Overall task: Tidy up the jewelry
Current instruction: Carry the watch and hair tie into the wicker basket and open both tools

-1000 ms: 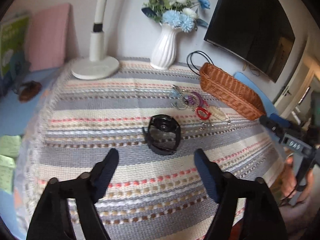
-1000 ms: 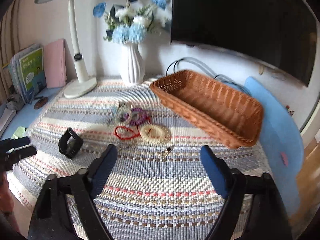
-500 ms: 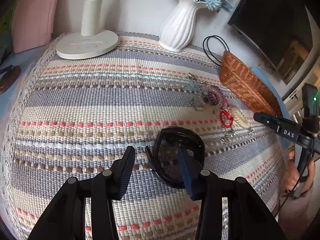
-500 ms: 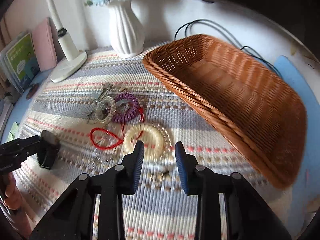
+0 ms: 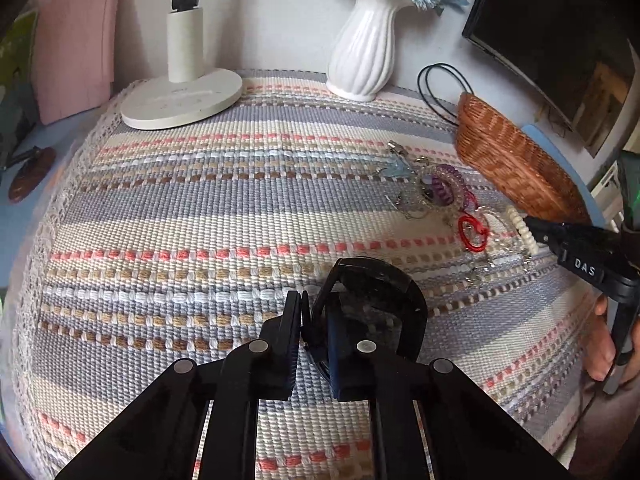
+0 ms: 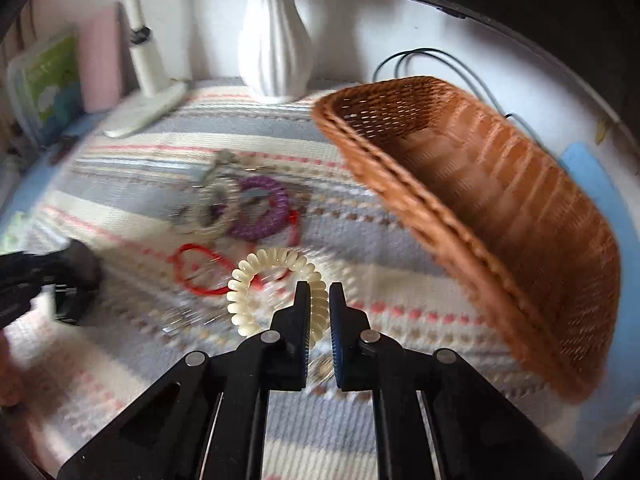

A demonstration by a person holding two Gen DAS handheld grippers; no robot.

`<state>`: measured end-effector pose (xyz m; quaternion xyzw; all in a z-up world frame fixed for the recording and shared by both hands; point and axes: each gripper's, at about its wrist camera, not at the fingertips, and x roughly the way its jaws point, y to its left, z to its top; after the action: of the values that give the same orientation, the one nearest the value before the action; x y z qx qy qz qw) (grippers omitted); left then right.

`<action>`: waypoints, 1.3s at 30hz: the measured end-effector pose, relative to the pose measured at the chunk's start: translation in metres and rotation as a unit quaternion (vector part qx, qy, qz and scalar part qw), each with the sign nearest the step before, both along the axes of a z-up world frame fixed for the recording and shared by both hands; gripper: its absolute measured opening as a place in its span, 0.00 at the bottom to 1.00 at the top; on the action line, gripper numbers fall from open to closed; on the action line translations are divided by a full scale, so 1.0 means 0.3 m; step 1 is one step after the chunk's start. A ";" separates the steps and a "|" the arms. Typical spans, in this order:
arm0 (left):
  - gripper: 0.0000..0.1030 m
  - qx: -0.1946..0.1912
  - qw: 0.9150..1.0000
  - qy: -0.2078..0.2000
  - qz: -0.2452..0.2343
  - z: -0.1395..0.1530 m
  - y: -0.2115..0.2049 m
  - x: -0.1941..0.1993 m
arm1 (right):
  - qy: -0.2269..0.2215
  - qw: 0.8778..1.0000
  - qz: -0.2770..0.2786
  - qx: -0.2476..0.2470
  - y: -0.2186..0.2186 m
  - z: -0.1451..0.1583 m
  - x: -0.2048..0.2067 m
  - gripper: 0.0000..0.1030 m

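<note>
My left gripper is shut on the strap of a black watch that rests on the striped cloth. My right gripper is shut on a cream spiral bracelet, which looks slightly raised off the cloth. A red cord loop, a purple spiral bracelet and a clear beaded bracelet lie in a cluster behind it. The wicker basket stands to the right, empty. The right gripper also shows at the right edge of the left wrist view.
A white vase with blue flowers and a white lamp base stand at the back of the striped cloth. A dark screen hangs at the back right. Books and a pink case stand at the far left.
Both grippers moved down and forward and closed. The left one took hold of the watch strap; the right one took hold of the cream spiral bracelet.
</note>
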<state>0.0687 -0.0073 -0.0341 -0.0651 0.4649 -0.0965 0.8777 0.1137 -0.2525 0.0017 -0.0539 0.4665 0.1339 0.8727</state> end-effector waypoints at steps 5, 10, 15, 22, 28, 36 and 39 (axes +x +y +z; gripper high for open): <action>0.12 -0.014 1.000 0.006 -0.010 -0.006 0.012 -0.025 | 0.019 0.998 0.056 0.032 0.004 -0.002 -0.109 0.11; 0.12 -0.002 1.000 0.005 -0.026 -0.003 -0.011 -0.050 | 0.035 0.996 0.083 -0.007 0.045 -0.072 -0.196 0.13; 0.21 0.029 0.999 0.003 -0.031 -0.009 -0.050 -0.061 | 0.008 0.995 0.089 -0.041 0.094 -0.079 -0.219 0.15; 0.11 0.049 0.999 -0.005 -0.022 0.013 -0.072 -0.060 | -0.012 0.993 0.097 -0.064 0.128 -0.075 -0.256 0.12; 0.11 0.049 0.996 -0.052 -0.052 0.178 -0.143 -0.068 | -0.056 0.995 0.064 -0.043 -0.006 0.097 -0.275 0.12; 0.11 0.021 0.987 -0.101 -0.121 0.422 -0.403 0.126 | -0.108 0.991 -0.070 -0.040 -0.286 0.284 -0.081 0.12; 0.11 0.015 0.984 -0.109 -0.143 0.458 -0.531 0.239 | -0.109 0.986 -0.118 -0.043 -0.360 0.281 0.021 0.12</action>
<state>0.1403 -0.1666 0.1034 0.0261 0.3719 -0.2207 0.9013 0.1200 -0.3605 0.0860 -0.0505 0.3766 0.0029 0.9250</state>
